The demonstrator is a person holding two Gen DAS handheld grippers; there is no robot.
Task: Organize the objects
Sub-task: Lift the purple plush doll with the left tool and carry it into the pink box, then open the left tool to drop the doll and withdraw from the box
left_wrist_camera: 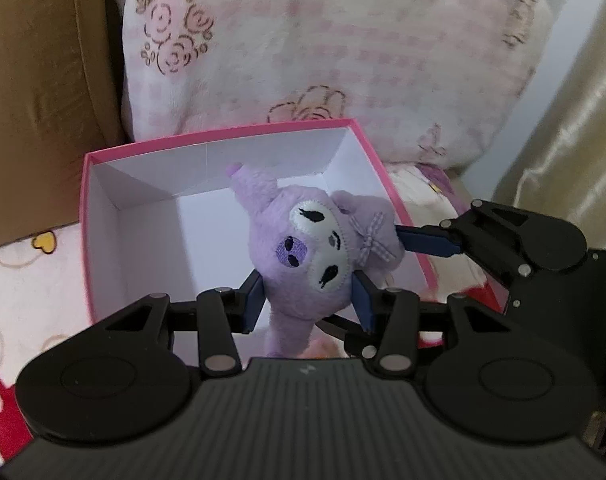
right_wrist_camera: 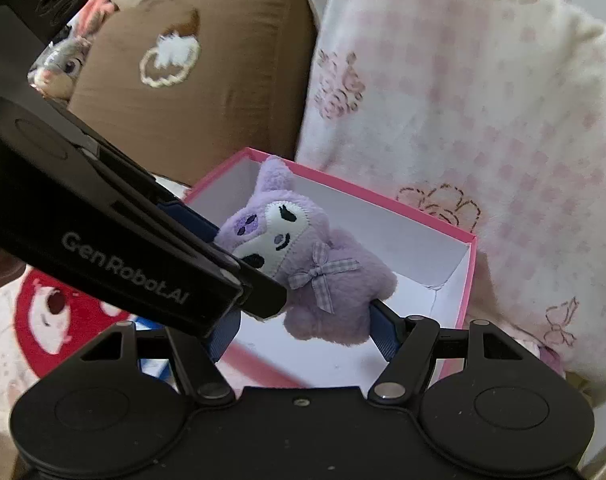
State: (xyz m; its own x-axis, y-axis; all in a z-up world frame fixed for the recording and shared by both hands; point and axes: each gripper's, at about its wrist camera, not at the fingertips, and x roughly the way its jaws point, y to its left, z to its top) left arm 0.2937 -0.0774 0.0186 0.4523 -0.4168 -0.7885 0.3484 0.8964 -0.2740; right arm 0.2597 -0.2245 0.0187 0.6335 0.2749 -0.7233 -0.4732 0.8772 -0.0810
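I can read only one text: "Gen Robot.AI", in grey letters on the black side of the left gripper.

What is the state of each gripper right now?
Left gripper: closed on the fluffy purple plush toy.
Right gripper: also closed on it, above the pink cardboard box.

bed sheet, cream w/ red+pink cartoon print, carries 1 open pink box at center. 1 brown cushion at 11 o'clock, 1 pink checked blanket at 1 o'clock, both behind box.
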